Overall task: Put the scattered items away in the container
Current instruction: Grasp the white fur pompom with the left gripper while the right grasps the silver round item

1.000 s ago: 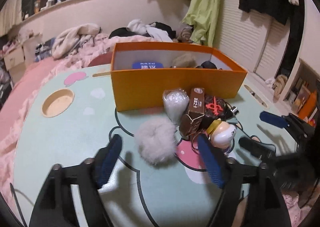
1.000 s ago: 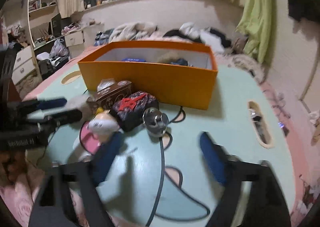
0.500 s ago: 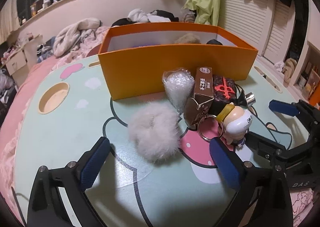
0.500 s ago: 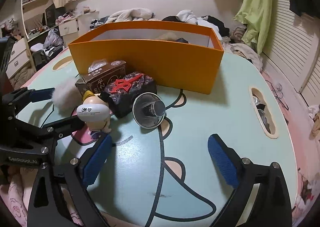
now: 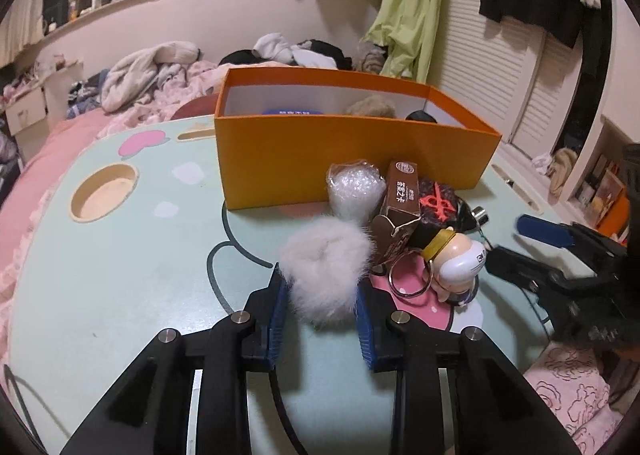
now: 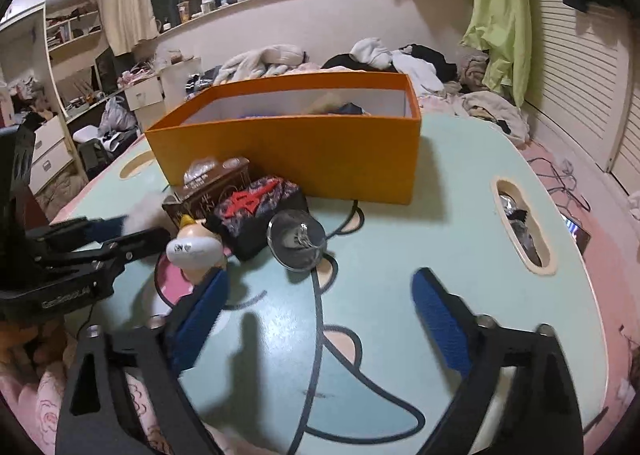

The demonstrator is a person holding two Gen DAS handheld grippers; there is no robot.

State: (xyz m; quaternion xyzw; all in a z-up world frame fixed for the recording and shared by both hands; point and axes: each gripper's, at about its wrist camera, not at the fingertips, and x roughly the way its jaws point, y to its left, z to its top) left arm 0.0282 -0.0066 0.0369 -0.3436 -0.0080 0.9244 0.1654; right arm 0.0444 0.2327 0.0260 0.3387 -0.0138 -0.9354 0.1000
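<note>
An orange box [image 5: 352,159] stands on the pale green table, with a few items inside; it also shows in the right wrist view [image 6: 304,151]. In front of it lie a bubble-wrap ball [image 5: 356,187], a brown carton [image 5: 400,199], a dark pouch with red print [image 6: 256,203], a toy figure keychain [image 5: 456,263] and a clear suction cup [image 6: 298,241]. My left gripper [image 5: 322,291] is shut on a white fluffy pompom [image 5: 326,267] on the table. My right gripper [image 6: 320,303] is open and empty, just short of the suction cup.
The table [image 5: 120,255] has a round cup hole [image 5: 104,197] at the left and a slot [image 6: 520,227] with clutter at the right. A dark cable [image 6: 320,319] runs across it. A bed with clothes lies behind.
My left gripper moved forward and closed its fingers on the pompom. My right gripper shifted a little and stayed open.
</note>
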